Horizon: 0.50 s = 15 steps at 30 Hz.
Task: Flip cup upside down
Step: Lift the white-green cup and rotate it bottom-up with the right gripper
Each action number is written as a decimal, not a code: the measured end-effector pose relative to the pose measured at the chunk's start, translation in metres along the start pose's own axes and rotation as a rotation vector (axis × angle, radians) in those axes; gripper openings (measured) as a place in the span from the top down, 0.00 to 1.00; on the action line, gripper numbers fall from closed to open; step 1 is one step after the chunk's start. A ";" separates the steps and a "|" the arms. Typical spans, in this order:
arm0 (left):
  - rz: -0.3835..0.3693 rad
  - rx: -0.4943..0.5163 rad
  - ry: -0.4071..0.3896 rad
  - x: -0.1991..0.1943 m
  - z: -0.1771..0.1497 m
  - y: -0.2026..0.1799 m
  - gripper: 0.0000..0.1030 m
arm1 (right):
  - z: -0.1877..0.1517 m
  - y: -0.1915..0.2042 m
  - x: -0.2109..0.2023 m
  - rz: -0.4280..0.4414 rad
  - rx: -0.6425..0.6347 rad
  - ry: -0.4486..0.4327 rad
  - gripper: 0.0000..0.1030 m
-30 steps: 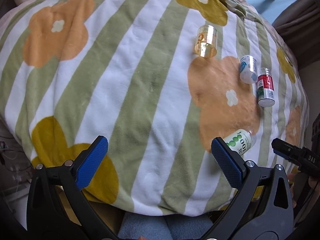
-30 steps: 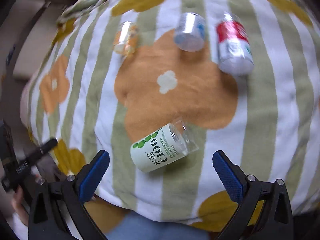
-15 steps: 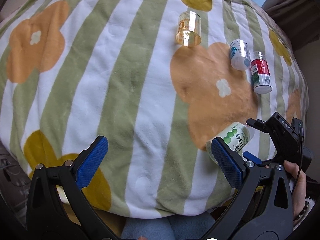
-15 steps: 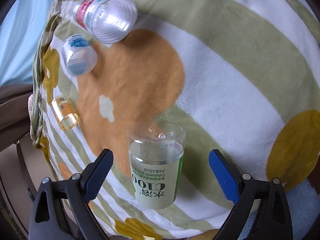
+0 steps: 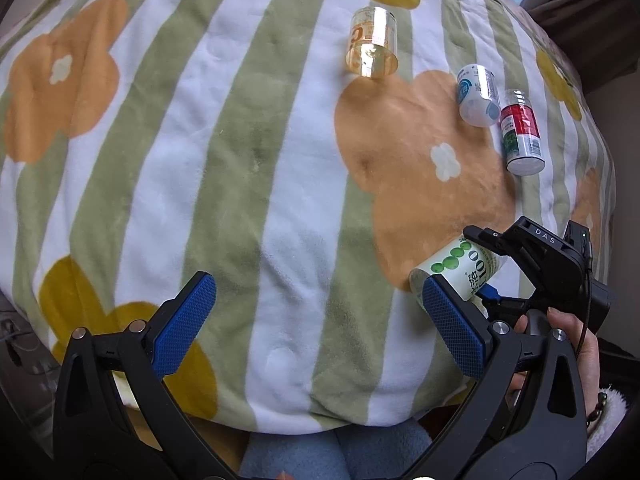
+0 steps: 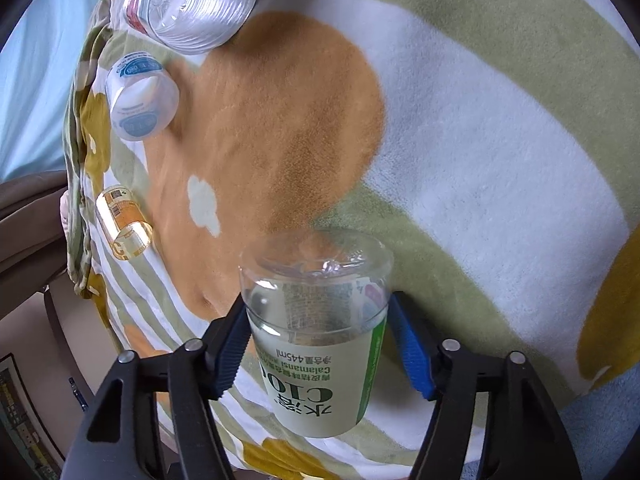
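1. From the left wrist view, the left gripper is hovering over the striped flower blanket with its blue pads spread wide and nothing between them. Off to its right, the right gripper is reaching in around the green-labelled cup, which is lying tilted at the lower edge of the orange flower. This view is also showing the person's hand behind that tool. Further up, an amber cup, a blue-labelled cup and a red-labelled cup are lying on the blanket.

2. From the right wrist view, the right gripper is pressing its pads against both sides of the green-labelled cup, clamping it; the printing is reading upside down. The left gripper is not showing here.
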<state>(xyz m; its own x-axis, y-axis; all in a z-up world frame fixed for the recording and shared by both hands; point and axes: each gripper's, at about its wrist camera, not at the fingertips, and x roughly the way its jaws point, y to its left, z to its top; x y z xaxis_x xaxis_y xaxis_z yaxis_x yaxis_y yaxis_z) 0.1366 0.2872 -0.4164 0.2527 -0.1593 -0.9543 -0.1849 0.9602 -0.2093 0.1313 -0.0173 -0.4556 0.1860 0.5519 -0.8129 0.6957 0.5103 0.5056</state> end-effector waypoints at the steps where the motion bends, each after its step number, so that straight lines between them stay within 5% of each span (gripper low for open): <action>1: 0.003 0.003 -0.001 0.000 -0.001 0.000 0.00 | 0.000 0.001 0.001 -0.002 -0.008 -0.003 0.43; 8: 0.002 0.012 -0.007 -0.001 -0.006 -0.002 0.00 | -0.009 0.017 -0.023 0.061 -0.187 -0.077 0.44; 15: -0.013 0.032 -0.071 -0.001 -0.013 -0.012 0.00 | -0.037 0.042 -0.065 0.037 -0.681 -0.347 0.44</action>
<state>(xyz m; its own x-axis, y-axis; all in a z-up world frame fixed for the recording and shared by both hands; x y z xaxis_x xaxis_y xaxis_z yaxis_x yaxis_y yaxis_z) 0.1264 0.2726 -0.4152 0.3216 -0.1559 -0.9339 -0.1515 0.9652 -0.2133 0.1229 -0.0075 -0.3712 0.4860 0.3950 -0.7796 0.1241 0.8518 0.5090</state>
